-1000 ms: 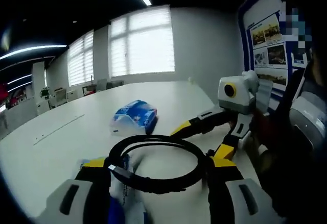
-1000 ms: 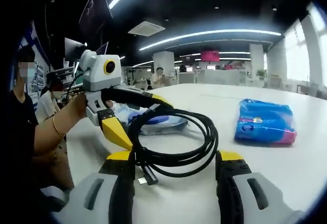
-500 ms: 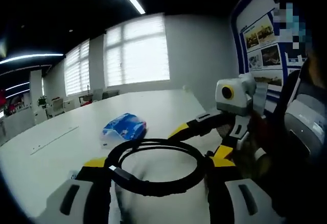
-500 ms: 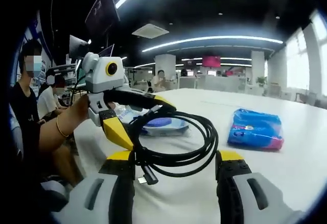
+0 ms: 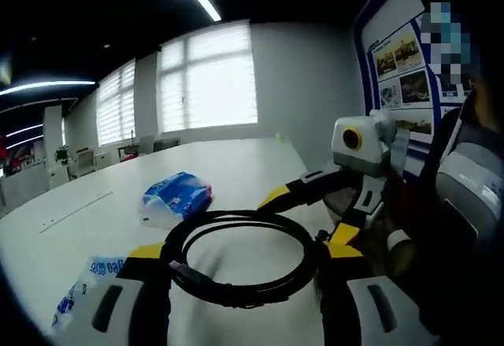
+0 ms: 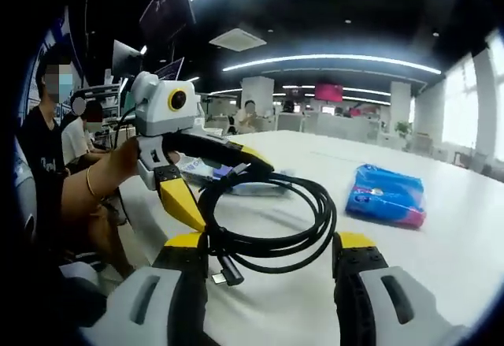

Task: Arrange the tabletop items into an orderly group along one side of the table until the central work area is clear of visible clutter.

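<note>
Tissue pack [image 5: 176, 197] farther; cable [image 5: 244, 258] between claws

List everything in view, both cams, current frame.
cable: 1, black, coiled, held above the table between both tools
tissue pack: 1, blue, on the table beyond the coil
flat packet: 1, blue and white, on the table by the left tool
table: 1, white
seated people: at least 2, dark tops, background of the right gripper view
left tool: 1, yellow and black, tips at the coil
right tool: 1, yellow and black, tips at the coil
hand: 1, gripping the left tool
</note>
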### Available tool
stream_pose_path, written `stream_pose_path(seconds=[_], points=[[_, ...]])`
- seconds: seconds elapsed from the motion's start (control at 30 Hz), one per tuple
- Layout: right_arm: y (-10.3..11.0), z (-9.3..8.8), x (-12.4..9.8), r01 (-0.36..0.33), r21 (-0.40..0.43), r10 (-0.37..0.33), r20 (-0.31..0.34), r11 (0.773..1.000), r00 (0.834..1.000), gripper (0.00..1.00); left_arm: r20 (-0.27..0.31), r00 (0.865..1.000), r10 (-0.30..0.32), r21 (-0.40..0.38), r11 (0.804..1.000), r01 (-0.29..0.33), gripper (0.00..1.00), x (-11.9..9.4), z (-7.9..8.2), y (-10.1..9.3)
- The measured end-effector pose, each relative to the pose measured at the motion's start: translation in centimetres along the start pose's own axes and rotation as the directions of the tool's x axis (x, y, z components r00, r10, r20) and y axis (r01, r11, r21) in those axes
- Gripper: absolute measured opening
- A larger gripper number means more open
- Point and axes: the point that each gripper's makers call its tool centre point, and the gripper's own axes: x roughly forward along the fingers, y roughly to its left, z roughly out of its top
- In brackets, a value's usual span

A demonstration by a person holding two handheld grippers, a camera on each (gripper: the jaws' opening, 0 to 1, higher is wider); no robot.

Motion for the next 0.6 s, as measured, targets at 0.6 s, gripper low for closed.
stream_pose_path(seconds=[0.6], points=[[-0.3,-2.7,0.9,-0.022,0.0,0.022,-0.077,1.0,0.997,0.58,-0.052,0.998,-0.045,-0.027,0.999,0.044,0.67,1.6,-2.1,-0.7]])
